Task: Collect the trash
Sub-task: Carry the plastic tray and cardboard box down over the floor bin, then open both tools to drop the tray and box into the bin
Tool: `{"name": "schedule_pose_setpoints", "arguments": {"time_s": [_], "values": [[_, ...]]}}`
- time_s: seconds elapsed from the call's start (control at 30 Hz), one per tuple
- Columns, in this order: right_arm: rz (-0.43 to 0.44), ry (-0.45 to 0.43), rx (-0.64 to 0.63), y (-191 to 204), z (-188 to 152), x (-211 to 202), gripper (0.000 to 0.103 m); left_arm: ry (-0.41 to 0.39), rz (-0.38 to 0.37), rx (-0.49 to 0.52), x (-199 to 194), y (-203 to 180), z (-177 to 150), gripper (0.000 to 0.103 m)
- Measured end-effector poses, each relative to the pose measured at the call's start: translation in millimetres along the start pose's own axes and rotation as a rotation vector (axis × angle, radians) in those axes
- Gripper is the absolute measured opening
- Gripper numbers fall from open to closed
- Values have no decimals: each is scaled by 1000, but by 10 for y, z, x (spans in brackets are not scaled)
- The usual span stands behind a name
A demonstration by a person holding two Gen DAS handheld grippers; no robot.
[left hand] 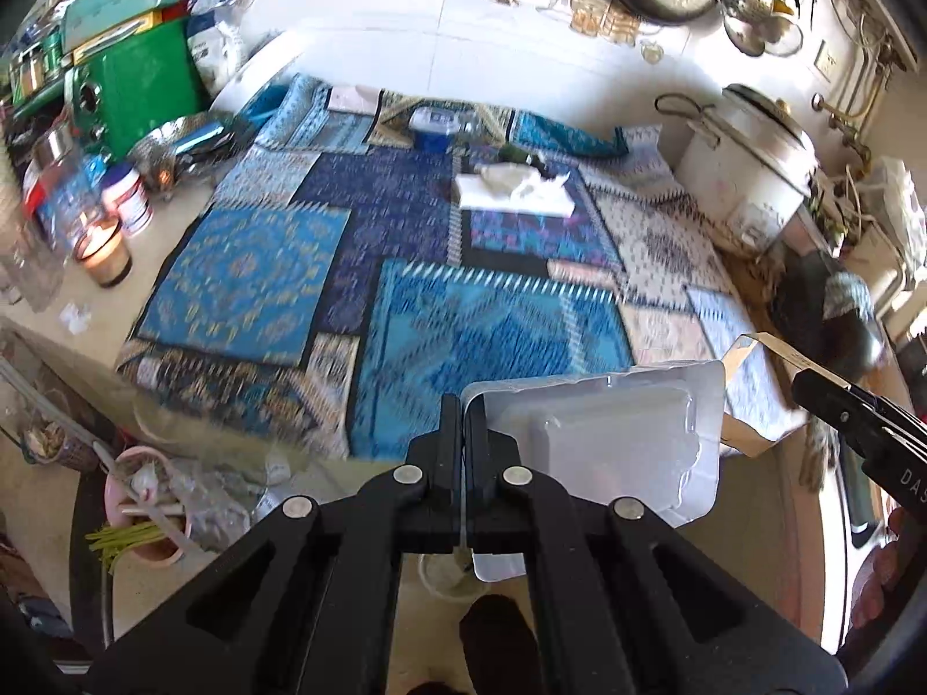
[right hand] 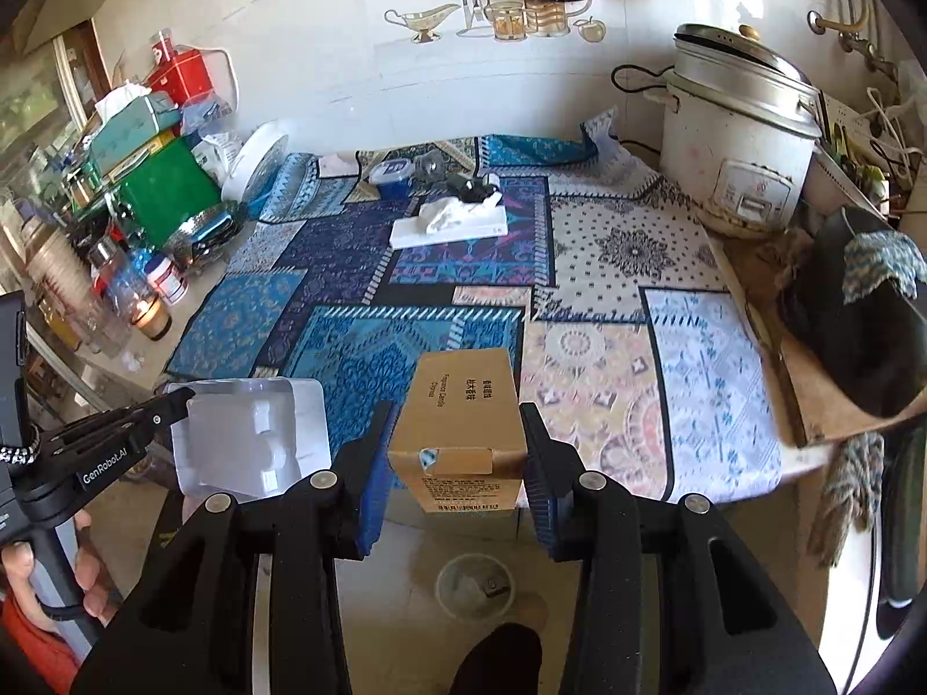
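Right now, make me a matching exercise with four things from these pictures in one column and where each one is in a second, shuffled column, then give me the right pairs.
Things:
1. clear plastic tray
2. cardboard box
3. rice cooker
4. lit candle

Places:
A. back right of the counter
B. on the bare counter left of the patterned cloth
C. in the left gripper
D. in the right gripper

Pairs: 1-C, 2-D, 3-A, 4-B

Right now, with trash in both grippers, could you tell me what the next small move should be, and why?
Probably lower both toward the small bin on the floor: the left gripper pinches the clear plastic tray, the right gripper clamps the cardboard box.
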State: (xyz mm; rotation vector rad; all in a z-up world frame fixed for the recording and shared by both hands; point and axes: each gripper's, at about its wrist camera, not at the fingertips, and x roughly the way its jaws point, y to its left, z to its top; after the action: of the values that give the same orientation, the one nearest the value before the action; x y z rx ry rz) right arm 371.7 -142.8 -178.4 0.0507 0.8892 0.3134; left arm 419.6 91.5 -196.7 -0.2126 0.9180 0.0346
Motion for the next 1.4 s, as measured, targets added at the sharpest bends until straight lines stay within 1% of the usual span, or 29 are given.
{"name": "schedule_pose_setpoints", "arguments": {"time_s": [0.13,0.27,0.37,0.53,0.63,0.83,0.9,1.0,1.13,1.27,1.4], "values": [[10,57,16,173,-355,0,37,61,37,17,-65,166,-386,0],[8,120,31,261,-654,70,37,133,57,24,23,277,-751,0],[2,173,19,282,-848,181,37,187,61,15,199,324,-1014,0],[-3,247,0,256,-1226,456,37,281,78,-11,665,339,-1468,0],[3,299,17,154,-1475,734,37,340,93,-18,1059,326,-1756,0],[-7,413,63,-231,-2115,1510,37,437,121,-37,1989,366,-2369,0],[-7,440,85,-377,-2339,1800,37,457,132,-47,2333,410,-2591,0],[-11,475,86,-550,-2661,2274,37,479,148,-63,2844,479,-2911,0],[-5,488,83,-680,-3027,2881,37,483,176,-65,3485,572,-3299,0],[19,482,92,-737,-3307,3417,37,485,232,-36,4109,632,-3660,0],[39,490,104,-784,-3546,3896,37,507,222,-71,4584,727,-3934,0]]}}
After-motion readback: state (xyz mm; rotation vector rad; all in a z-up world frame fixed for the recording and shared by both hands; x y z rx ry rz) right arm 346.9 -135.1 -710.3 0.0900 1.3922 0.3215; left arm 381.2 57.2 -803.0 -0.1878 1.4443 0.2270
